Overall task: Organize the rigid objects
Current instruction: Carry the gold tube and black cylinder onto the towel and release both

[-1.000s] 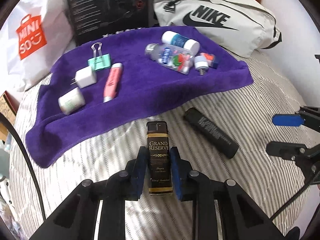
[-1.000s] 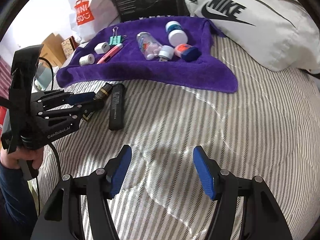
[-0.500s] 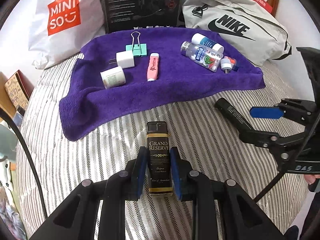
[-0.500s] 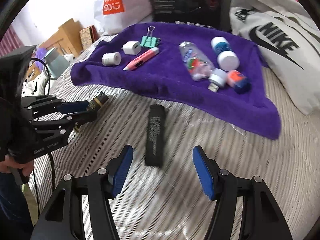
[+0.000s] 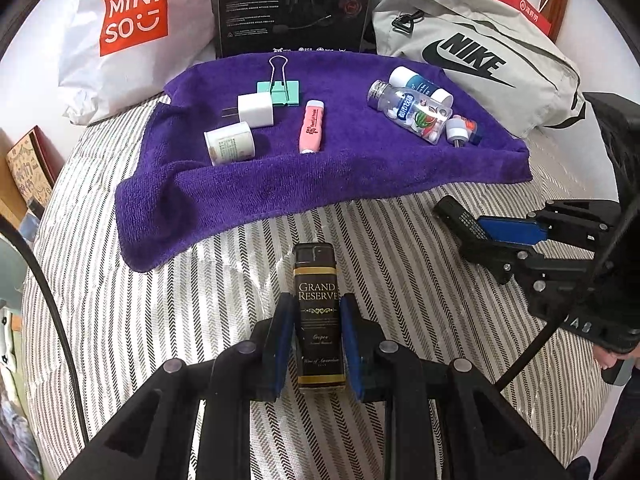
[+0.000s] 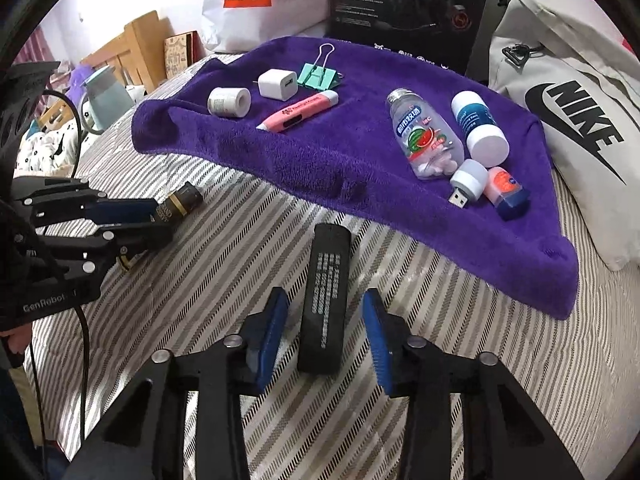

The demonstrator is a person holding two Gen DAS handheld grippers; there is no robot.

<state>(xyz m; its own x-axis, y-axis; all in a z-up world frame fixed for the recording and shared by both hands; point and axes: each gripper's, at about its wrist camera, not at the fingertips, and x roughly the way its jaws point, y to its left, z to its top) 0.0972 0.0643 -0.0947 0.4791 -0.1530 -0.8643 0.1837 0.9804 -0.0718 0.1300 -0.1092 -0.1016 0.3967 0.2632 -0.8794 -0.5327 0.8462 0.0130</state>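
My left gripper point(image 5: 316, 344) is shut on a black lighter point(image 5: 318, 312) labelled Grand Reserve and holds it over the striped bed cover, short of the purple towel point(image 5: 320, 176). In the right wrist view the lighter point(image 6: 180, 202) shows at the left. My right gripper point(image 6: 326, 332) is open, its blue pads on either side of a black rectangular bar point(image 6: 326, 296) that lies on the cover; gaps show on both sides. The towel point(image 6: 360, 160) holds a mint binder clip point(image 6: 318, 76), a white charger point(image 6: 278, 84), a white jar point(image 6: 228, 102), a pink highlighter point(image 6: 298, 112), a clear bottle point(image 6: 424, 136) and other small items.
A Miniso bag point(image 5: 128, 28), a black box point(image 5: 296, 4) and a grey Nike bag point(image 5: 480, 56) stand behind the towel. A wooden headboard point(image 6: 128, 52) and a pale jug point(image 6: 104, 96) lie off the bed's left side.
My right gripper has moved forward so that the black bar lies between its open pads. My left gripper has kept its hold on the lighter and drawn back from the towel.
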